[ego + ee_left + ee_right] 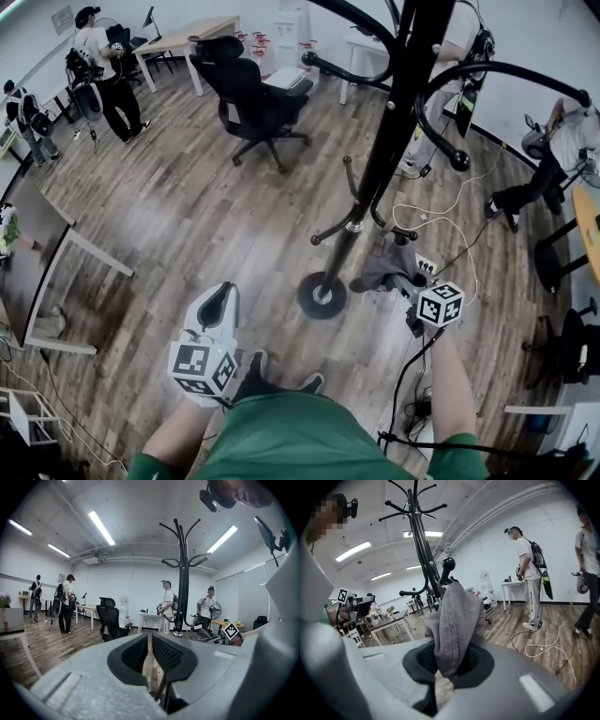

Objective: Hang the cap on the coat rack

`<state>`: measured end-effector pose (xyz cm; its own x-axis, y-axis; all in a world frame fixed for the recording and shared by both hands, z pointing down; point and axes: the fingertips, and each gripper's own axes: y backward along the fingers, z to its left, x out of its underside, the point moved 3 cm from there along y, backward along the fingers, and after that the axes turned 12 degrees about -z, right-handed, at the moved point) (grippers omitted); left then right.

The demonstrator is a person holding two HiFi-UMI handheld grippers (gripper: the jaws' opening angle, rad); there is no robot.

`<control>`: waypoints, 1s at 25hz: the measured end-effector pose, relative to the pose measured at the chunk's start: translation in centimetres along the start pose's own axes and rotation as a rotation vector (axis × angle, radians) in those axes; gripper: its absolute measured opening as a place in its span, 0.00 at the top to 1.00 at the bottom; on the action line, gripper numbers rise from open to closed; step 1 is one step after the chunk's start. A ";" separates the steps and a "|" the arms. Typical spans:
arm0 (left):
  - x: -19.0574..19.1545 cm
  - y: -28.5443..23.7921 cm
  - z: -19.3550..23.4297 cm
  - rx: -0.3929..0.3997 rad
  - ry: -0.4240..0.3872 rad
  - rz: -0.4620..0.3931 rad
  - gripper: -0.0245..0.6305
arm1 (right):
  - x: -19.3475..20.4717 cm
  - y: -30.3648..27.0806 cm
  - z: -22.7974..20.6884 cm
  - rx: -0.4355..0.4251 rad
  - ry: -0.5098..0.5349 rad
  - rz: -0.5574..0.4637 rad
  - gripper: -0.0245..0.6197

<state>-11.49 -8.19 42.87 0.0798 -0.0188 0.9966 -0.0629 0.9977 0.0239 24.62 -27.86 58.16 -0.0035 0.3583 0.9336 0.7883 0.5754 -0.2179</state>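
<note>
The black coat rack rises from a round base on the wooden floor, just ahead of me. My right gripper is shut on the grey cap, low down to the right of the rack's base. In the right gripper view the cap stands up crumpled out of the gripper, with the coat rack and a knobbed hook behind it. My left gripper is lower left of the base. Its jaws are all but together and hold nothing, and the coat rack stands ahead of it.
A black office chair stands beyond the rack. White cables and a power strip lie on the floor to the right. A table is at the left. People stand at the far left and right.
</note>
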 end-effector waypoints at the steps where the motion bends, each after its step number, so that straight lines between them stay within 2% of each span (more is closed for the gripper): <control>1: 0.0 0.0 0.4 -0.005 -0.001 0.001 0.90 | 0.1 -0.4 -0.1 0.002 0.003 0.008 0.90; 7: -0.2 -0.5 2.8 -0.009 0.002 0.010 0.90 | 1.2 -2.3 -0.9 0.065 -0.020 0.018 0.90; 12: 0.0 -1.1 3.9 0.016 0.003 0.025 0.90 | 1.6 -3.3 -0.7 0.096 0.021 0.035 0.86; 17: 0.3 -2.2 5.0 0.042 0.008 0.036 0.90 | 2.4 -3.8 -0.7 0.130 0.072 0.074 0.72; 22: 0.5 -3.5 5.6 0.079 0.017 0.047 0.90 | 2.9 -3.6 -0.4 0.170 0.066 0.083 0.68; 25: 0.6 -4.4 5.4 0.109 0.027 0.048 0.90 | 3.1 -3.1 0.0 0.199 0.068 0.087 0.61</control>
<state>-16.52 -12.94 43.76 0.1006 0.0317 0.9944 -0.1749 0.9845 -0.0137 22.19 -28.53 61.78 0.1066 0.3665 0.9243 0.6468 0.6805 -0.3444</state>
